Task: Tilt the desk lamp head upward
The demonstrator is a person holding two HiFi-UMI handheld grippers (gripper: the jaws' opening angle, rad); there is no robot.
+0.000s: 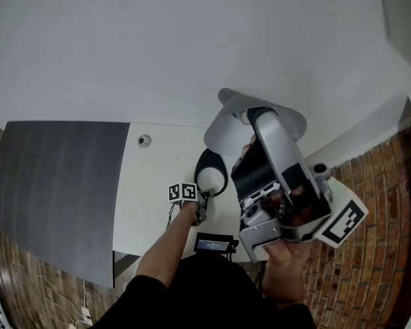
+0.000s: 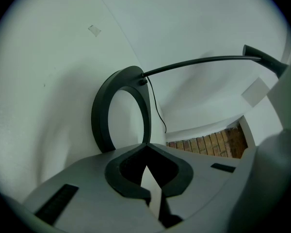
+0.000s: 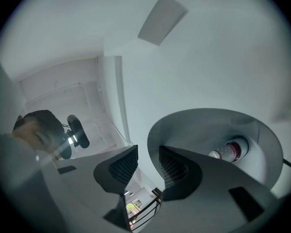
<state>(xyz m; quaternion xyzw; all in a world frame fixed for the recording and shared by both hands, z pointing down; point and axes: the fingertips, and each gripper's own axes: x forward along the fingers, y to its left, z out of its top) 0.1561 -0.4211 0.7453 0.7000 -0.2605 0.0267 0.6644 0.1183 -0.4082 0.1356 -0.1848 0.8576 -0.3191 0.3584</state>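
Note:
The desk lamp stands on the white desk [image 1: 151, 204] on a black ring base [image 1: 211, 173]. A thin black arm [image 2: 199, 62] carries its pale cone head [image 1: 222, 132] high above the desk. My right gripper [image 1: 255, 118] is raised to the head and stands open. One jaw is inside the shade [image 3: 208, 130] and one outside, with the shade's rim in the gap and daylight beside it. The bulb [image 3: 228, 151] shows deep inside the shade. My left gripper [image 1: 201, 201] is low on the desk, shut. Its tips [image 2: 145, 145] meet right at the ring base [image 2: 102, 110].
A dark mat [image 1: 55, 184] covers the desk's left part. A small round fitting [image 1: 144, 140] sits near the wall. A small black device with a screen [image 1: 214, 244] lies at the desk's front edge. Brick floor [image 1: 383, 184] runs along the right.

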